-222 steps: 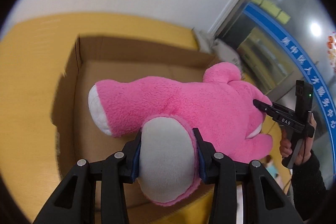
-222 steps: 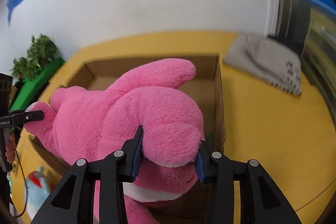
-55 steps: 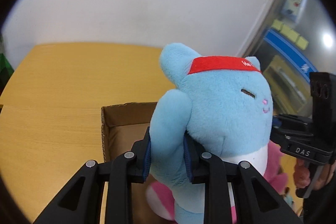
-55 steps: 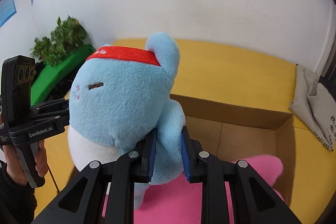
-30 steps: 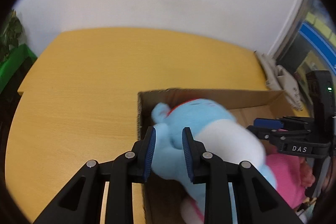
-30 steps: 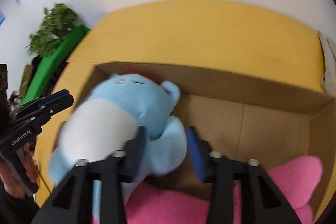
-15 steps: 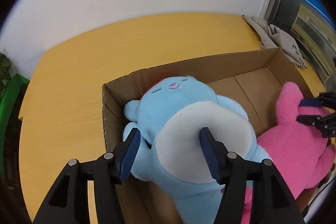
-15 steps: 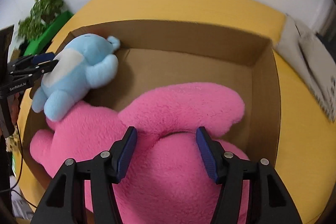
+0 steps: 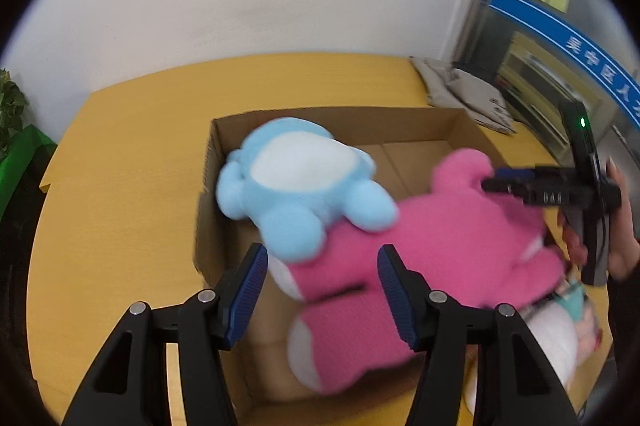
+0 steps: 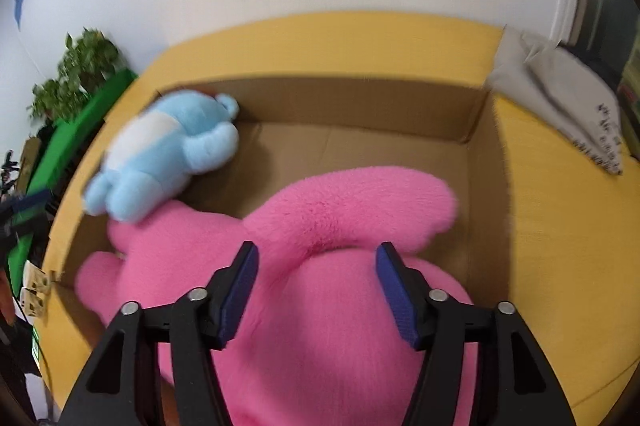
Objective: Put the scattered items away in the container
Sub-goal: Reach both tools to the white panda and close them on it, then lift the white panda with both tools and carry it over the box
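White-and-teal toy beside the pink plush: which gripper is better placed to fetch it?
Probably the right gripper: it sits close above the white-and-teal toy, while the pink plush lies between that toy and the left gripper.

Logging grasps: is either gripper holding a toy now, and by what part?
Neither. The left gripper and right gripper are open, empty.

Blue plush's (image 9: 298,182) face hidden, motion-blurred.

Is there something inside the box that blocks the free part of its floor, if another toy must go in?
Nothing visible blocks it. The blue plush and pink plush fill the cardboard box's left and near side; bare floor remains at its far right.
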`<state>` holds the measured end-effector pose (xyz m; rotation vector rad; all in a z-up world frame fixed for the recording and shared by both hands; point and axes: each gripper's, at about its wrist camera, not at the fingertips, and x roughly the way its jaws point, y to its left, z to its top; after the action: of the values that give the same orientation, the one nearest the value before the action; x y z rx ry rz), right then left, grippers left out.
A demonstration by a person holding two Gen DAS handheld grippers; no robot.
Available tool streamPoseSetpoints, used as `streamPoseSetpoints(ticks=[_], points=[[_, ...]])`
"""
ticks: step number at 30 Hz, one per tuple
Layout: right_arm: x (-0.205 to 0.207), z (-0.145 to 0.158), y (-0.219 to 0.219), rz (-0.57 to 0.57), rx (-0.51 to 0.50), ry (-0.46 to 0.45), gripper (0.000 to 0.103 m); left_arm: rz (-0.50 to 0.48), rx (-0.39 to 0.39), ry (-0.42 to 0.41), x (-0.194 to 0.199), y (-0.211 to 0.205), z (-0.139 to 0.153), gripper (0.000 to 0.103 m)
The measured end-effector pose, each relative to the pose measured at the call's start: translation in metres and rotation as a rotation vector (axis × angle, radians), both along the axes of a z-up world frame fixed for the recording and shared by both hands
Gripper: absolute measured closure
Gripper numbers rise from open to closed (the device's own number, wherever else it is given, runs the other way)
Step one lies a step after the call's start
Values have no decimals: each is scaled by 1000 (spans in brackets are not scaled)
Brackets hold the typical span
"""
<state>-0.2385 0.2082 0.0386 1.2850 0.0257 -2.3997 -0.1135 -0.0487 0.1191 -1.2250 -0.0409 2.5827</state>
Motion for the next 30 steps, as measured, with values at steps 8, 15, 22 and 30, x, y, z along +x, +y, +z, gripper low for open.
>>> streamPoseSetpoints(ticks=[8, 15, 22, 30], points=[[151, 50, 74, 110, -196, 151, 8, -82, 239, -38, 98, 43, -11, 24], [226, -17, 76, 207, -179, 38, 10, -134, 380, -155, 122, 84, -67, 24], [220, -44, 60, 192, -150, 15, 13, -164, 405, -169, 134, 108, -93, 24], [242, -56, 34, 216, -92, 21, 10, -180, 458, -191, 140, 103, -109, 24]])
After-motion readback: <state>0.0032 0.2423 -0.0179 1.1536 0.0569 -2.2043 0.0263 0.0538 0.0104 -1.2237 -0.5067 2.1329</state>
